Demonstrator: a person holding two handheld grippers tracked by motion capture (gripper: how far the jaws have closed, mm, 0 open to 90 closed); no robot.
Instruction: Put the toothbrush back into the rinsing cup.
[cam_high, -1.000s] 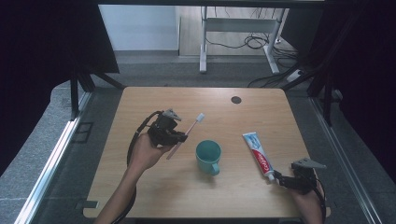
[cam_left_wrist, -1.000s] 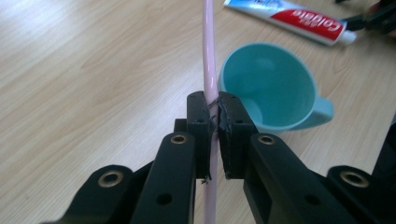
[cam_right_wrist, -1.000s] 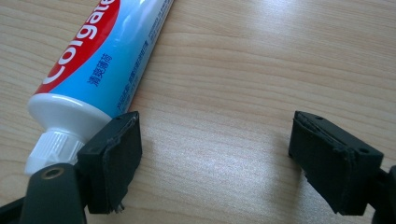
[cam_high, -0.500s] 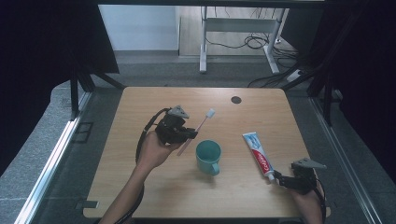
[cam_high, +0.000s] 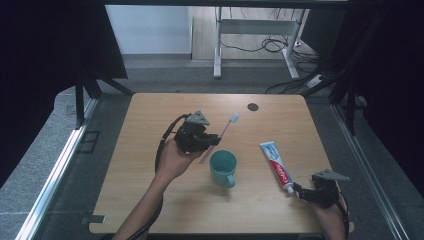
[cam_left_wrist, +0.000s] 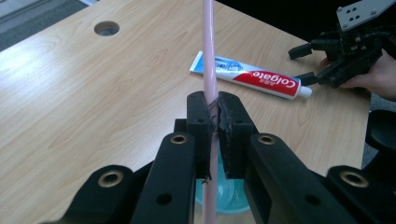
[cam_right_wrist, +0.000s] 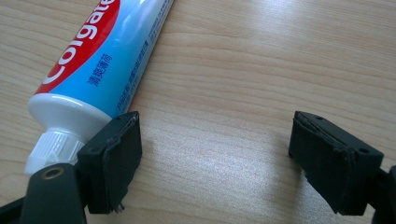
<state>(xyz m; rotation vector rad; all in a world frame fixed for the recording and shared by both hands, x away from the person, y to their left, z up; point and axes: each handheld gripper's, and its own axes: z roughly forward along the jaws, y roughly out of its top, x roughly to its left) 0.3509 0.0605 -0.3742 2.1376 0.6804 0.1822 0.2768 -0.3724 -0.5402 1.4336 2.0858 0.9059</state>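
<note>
My left gripper (cam_high: 210, 141) (cam_left_wrist: 213, 122) is shut on a pink toothbrush (cam_high: 220, 135) (cam_left_wrist: 208, 51), held in the air over the table with its white bristle head pointing to the far right. Its lower end hangs just above the teal mug (cam_high: 223, 167) (cam_left_wrist: 229, 200). A Colgate toothpaste tube (cam_high: 276, 163) (cam_left_wrist: 252, 77) (cam_right_wrist: 100, 56) lies flat at the right, its cap toward the near edge. My right gripper (cam_high: 300, 192) (cam_right_wrist: 212, 161) rests open on the table right behind the cap, the left jaw beside it, nothing between the jaws.
The wooden table (cam_high: 150, 150) has a dark round hole (cam_high: 253, 106) (cam_left_wrist: 106, 28) near its far edge. A metal desk frame and cables (cam_high: 260, 35) stand on the floor beyond the table.
My left gripper has carried the toothbrush to the right and farther away, toward the mug. The right gripper has stayed still by the tube's cap.
</note>
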